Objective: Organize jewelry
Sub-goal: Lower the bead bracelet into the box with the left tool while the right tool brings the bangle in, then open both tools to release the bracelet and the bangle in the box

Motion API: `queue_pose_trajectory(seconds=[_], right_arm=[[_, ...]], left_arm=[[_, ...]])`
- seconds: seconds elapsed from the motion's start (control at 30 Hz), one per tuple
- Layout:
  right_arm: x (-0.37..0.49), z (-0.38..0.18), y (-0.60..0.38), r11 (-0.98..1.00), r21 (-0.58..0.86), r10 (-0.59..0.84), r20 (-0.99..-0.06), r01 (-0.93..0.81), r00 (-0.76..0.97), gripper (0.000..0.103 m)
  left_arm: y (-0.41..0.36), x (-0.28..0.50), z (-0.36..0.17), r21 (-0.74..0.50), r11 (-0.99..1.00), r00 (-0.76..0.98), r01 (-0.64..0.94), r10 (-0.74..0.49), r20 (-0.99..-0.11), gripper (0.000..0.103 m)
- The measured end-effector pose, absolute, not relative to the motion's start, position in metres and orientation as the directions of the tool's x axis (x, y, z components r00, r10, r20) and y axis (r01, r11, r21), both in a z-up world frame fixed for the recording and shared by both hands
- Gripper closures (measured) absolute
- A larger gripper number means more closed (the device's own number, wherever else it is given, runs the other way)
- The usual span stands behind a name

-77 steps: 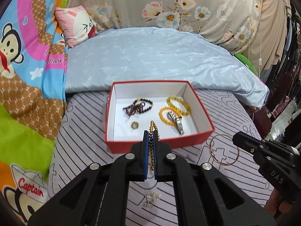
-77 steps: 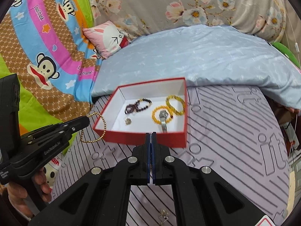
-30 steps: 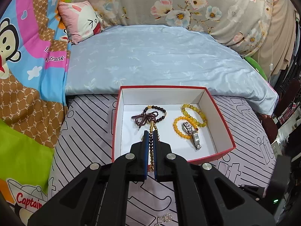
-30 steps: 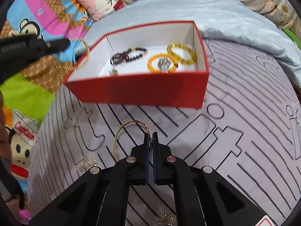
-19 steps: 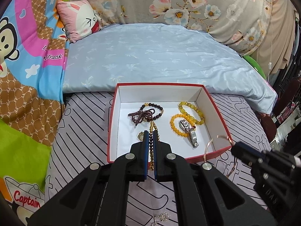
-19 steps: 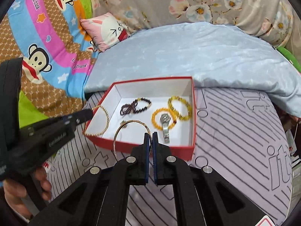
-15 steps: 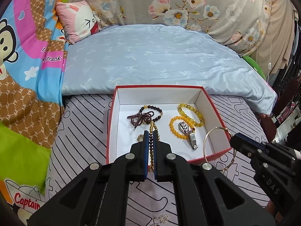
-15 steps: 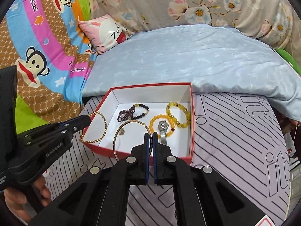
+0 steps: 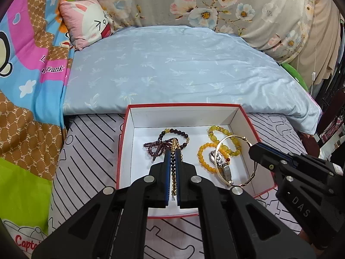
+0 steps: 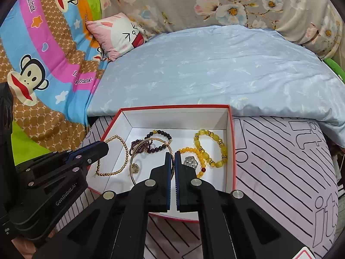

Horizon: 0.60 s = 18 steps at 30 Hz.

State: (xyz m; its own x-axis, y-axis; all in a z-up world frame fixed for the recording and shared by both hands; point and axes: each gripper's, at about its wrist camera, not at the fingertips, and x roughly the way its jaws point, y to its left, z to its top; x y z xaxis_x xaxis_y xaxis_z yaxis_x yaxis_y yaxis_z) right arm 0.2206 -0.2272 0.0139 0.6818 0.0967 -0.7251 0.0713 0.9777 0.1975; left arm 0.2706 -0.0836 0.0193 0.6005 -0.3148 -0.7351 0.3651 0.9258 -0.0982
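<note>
A red box (image 9: 183, 105) with a white inside lies on the striped bedsheet. In it are a dark bead bracelet (image 9: 176, 132), two yellow bead bracelets (image 9: 215, 136), a silver watch (image 9: 224, 166) and a small gold pendant (image 10: 135, 167). My left gripper (image 9: 172, 153) is shut on a gold bead chain (image 10: 112, 173), which hangs in a loop over the box's left part. My right gripper (image 10: 172, 154) is shut on a thin gold bangle (image 10: 132, 161) held above the box; in the left wrist view the bangle (image 9: 235, 136) hangs over the watch.
A light blue quilt (image 9: 172, 64) lies just behind the box, with a pink pillow (image 9: 88, 21) and a cartoon blanket (image 10: 32, 75) at the left. Striped sheet (image 10: 280, 161) spreads right of the box. Hanging clothes (image 9: 327, 43) stand at the far right.
The right gripper has lifted the bangle off the sheet and carried it over the box. The left gripper has moved a little forward over the box with the chain.
</note>
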Motion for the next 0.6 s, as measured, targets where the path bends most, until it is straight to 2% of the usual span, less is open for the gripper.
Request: queue_pose_trajectory(seconds=[0.47, 0.5, 0.6], right_arm=[[0.248, -0.012, -0.218, 0.981, 0.18, 0.092, -0.754, 0.07, 0.65, 0.1], [0.249, -0.013, -0.218, 0.982, 0.178, 0.09, -0.754, 0.069, 0.651, 0.099], [0.25, -0.013, -0.216, 0.983, 0.169, 0.078, -0.749, 0.075, 0.658, 0.087]], left_arm=[[-0.09, 0.293, -0.007, -0.089, 0.929, 0.581, 0.359, -0.297, -0.758, 0.099], [-0.09, 0.295, -0.008, -0.082, 0.931, 0.585, 0.356, -0.291, -0.758, 0.099], [-0.09, 0.298, -0.011, -0.075, 0.936, 0.586, 0.343, -0.276, -0.762, 0.095]])
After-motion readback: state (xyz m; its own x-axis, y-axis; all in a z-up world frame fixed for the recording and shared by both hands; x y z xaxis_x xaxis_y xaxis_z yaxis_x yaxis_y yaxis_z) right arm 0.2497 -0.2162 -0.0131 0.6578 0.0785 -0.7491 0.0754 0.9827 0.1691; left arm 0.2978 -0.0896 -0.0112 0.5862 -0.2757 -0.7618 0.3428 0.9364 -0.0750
